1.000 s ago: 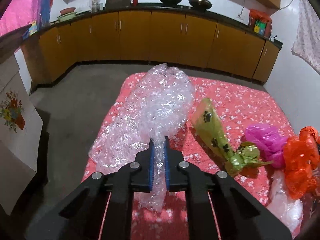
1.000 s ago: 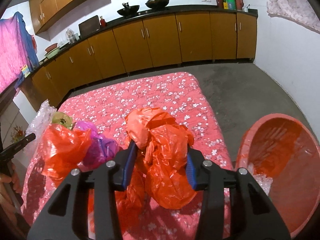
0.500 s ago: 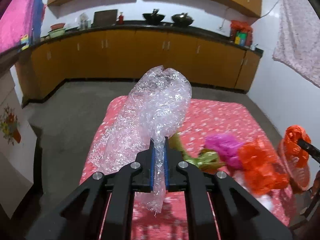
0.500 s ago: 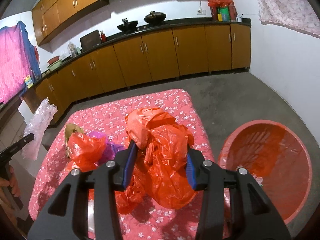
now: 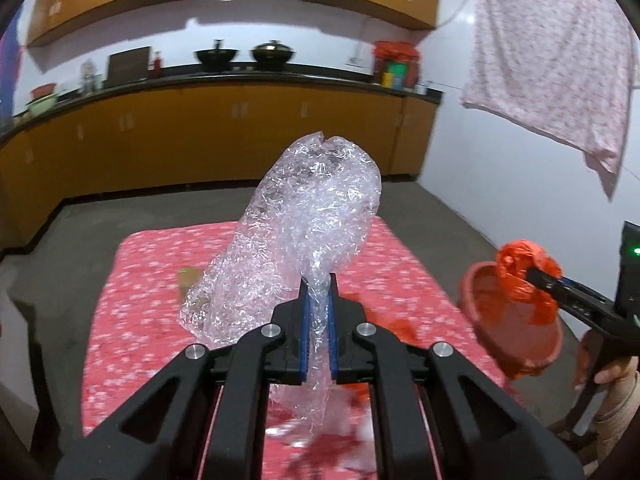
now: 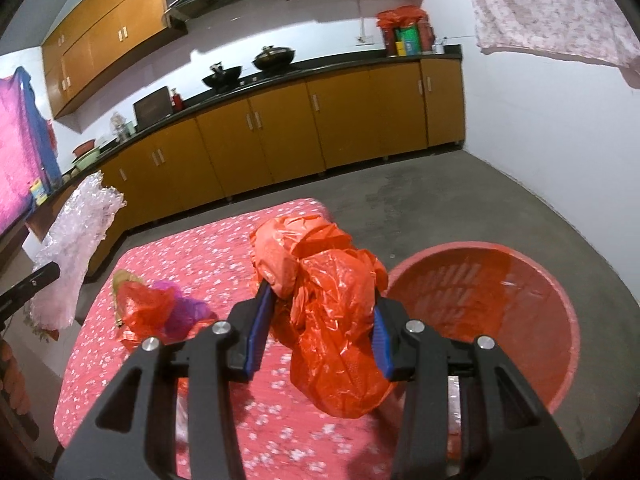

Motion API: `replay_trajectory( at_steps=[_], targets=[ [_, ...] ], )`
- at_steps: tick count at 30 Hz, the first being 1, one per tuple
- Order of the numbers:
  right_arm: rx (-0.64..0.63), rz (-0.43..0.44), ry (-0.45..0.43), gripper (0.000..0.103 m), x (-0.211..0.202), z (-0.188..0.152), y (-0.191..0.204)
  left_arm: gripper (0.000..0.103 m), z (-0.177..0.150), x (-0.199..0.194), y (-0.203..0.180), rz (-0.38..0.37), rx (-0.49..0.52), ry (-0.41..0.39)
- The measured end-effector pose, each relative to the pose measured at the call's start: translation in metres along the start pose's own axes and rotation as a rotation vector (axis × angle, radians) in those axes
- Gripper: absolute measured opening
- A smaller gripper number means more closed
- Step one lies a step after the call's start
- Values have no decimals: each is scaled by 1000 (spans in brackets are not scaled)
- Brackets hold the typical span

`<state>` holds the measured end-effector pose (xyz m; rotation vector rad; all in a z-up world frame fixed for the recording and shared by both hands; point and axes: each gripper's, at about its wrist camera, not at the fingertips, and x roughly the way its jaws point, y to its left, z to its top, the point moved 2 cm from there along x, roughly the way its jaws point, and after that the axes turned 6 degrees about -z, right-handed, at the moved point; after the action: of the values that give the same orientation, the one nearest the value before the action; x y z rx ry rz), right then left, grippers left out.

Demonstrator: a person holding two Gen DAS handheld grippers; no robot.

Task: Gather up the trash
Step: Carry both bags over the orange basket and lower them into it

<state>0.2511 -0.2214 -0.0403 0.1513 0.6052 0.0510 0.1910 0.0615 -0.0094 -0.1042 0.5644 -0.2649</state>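
My left gripper (image 5: 318, 300) is shut on a crumpled clear bubble wrap (image 5: 308, 216) and holds it in the air above the red flowered table (image 5: 144, 280). My right gripper (image 6: 318, 320) is shut on a crumpled orange plastic bag (image 6: 332, 300), lifted near the rim of the red plastic basket (image 6: 500, 300). In the left wrist view the right gripper (image 5: 536, 276) holds the orange bag (image 5: 524, 268) over the basket (image 5: 500, 320). The bubble wrap also shows at the left of the right wrist view (image 6: 76, 240).
On the table lie another orange bag (image 6: 144, 308), a purple bag (image 6: 188, 308) and a green patterned bag (image 6: 122, 280). Orange kitchen cabinets (image 6: 280, 136) line the far wall. A pink cloth (image 5: 552, 60) hangs on the white wall at right. Grey floor surrounds the table.
Both grippers have risen with their loads. The right gripper has carried the orange bag toward the red basket. The left gripper has lifted the bubble wrap higher and swung right.
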Motion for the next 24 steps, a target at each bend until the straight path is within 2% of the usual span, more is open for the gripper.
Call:
replay_trajectory(
  at_steps=[13, 24],
  targets=[
    [55, -121, -27, 43, -24, -3, -67, 7, -5, 43, -101, -208, 75, 57],
    [124, -188, -16, 43, -23, -13, -123, 7, -13, 84, -167, -326, 111, 127]
  ],
)
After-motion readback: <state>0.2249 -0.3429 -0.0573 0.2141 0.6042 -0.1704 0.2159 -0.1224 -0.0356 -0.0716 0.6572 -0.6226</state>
